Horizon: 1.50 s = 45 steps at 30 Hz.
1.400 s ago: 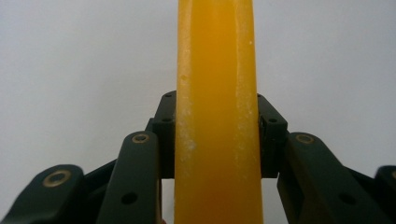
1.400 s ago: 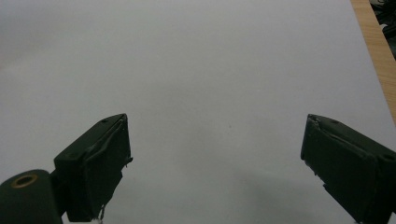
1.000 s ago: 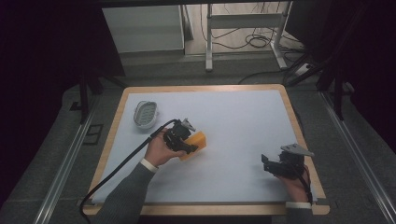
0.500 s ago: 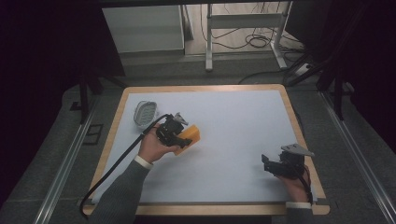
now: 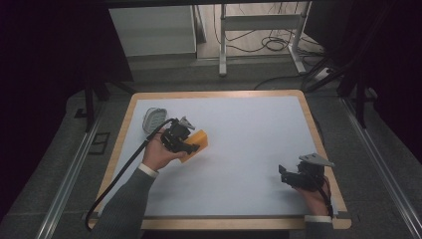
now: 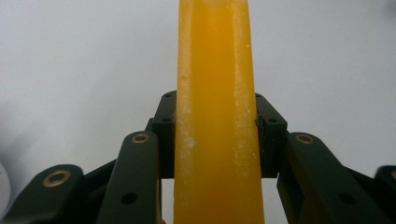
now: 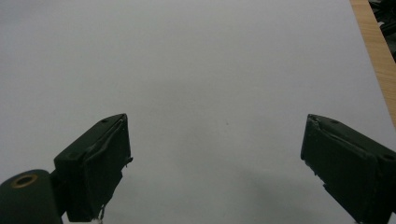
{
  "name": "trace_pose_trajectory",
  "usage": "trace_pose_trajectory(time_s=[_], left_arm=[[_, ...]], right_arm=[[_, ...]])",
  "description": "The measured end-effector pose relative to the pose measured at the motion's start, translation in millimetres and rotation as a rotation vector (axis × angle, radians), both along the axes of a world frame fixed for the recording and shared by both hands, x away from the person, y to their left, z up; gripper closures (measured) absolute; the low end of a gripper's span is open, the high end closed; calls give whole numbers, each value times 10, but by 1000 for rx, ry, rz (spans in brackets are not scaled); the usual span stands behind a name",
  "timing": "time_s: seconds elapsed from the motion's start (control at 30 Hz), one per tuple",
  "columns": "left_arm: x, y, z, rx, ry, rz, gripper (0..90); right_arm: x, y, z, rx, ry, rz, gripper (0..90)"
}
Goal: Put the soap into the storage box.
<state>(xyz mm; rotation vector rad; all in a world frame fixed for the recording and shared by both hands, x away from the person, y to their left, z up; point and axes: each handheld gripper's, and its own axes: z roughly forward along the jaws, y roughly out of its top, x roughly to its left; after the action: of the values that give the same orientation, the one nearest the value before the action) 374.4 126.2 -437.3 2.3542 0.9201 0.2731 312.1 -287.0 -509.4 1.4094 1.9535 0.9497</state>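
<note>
An orange-yellow block [image 5: 200,137] is clamped edge-on in my left gripper [image 5: 189,145] over the left part of the white table top. In the left gripper view the block [image 6: 215,56] rises as a tall narrow slab between both black jaws of that gripper [image 6: 215,135], which press on its sides. A grey oval dish [image 5: 153,118] lies just beyond and left of that hand. At the right front corner my right gripper [image 5: 286,175] rests low, its jaws wide apart with nothing between them [image 7: 215,163].
The white mat [image 5: 259,129] is framed by a wooden rim [image 5: 321,144], whose right side lies close to my right gripper [image 7: 373,51]. The left gripper's black cable [image 5: 119,179] trails over the front left edge. Beyond the table are metal legs and cables on the floor.
My left hand has carried the orange block a little to the left and away from me, toward the grey dish. The right gripper has stayed in place.
</note>
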Motion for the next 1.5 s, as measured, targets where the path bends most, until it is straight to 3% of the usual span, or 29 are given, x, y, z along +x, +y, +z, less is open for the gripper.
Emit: trace_pose_trajectory(time_s=[0.83, 1.5], left_arm=[[127, 291, 176, -21, -28, 73, 607], [196, 436, 237, -34, -36, 111, 607]], right_arm=[[3, -12, -2, 2, -1, -5, 84], [5, -4, -11, -4, 1, -4, 84]])
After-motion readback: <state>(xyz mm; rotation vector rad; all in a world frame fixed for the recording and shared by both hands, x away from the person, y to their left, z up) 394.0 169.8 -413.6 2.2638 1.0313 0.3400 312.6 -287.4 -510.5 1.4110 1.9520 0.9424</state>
